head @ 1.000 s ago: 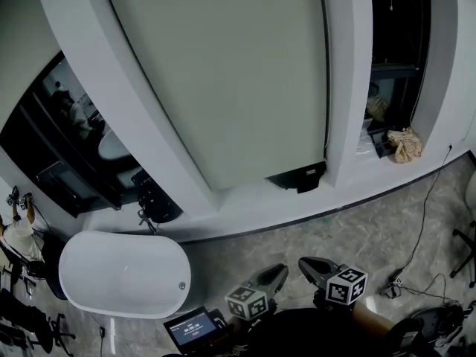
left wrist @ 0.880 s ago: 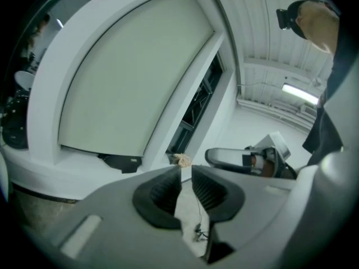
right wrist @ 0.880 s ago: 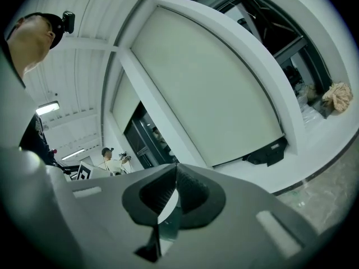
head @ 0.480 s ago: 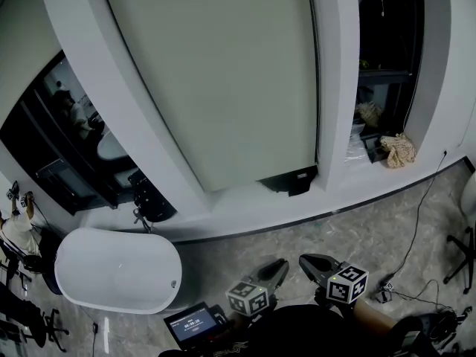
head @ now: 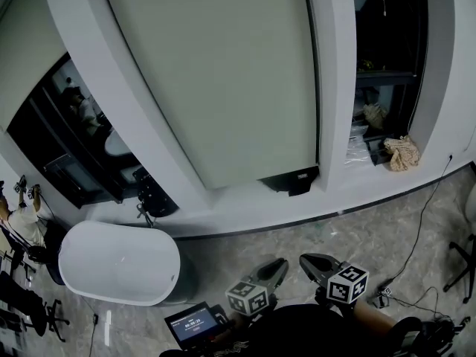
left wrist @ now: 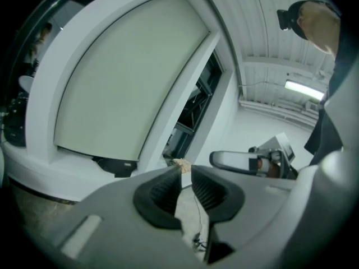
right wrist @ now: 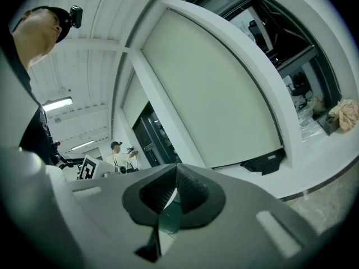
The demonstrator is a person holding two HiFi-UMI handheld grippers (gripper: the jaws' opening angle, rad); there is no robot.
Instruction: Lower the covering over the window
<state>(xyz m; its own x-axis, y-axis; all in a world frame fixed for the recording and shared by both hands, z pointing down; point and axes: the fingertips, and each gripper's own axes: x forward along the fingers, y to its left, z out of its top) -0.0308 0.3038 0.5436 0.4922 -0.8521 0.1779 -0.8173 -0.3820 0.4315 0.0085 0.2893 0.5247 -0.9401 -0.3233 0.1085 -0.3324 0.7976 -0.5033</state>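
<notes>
- Two jaws of the left claw (left wrist: 186, 170) stand a narrow slit apart. Nothing is between them, and floor shows through the gap.
- The right claw (right wrist: 175, 167) has its jaws together at the tips and holds nothing.
- In the head view both claws sit low in the frame, side by side and near each other, pointing toward the window wall.
- A small lit screen (head: 192, 324) lies just left of the left claw's marker cube.
- A white bathtub (head: 119, 262) stands on the grey stone floor (head: 297, 236), off to the left.
- The blind (head: 223, 73) is well apart from both claws. It covers the middle window almost down to the white sill (head: 245, 207).
- A dark box (head: 290, 181) shows under the blind's lower right corner.
- A beige cloth (head: 404, 153) lies on the sill at the right, below a dark, uncovered opening.
</notes>
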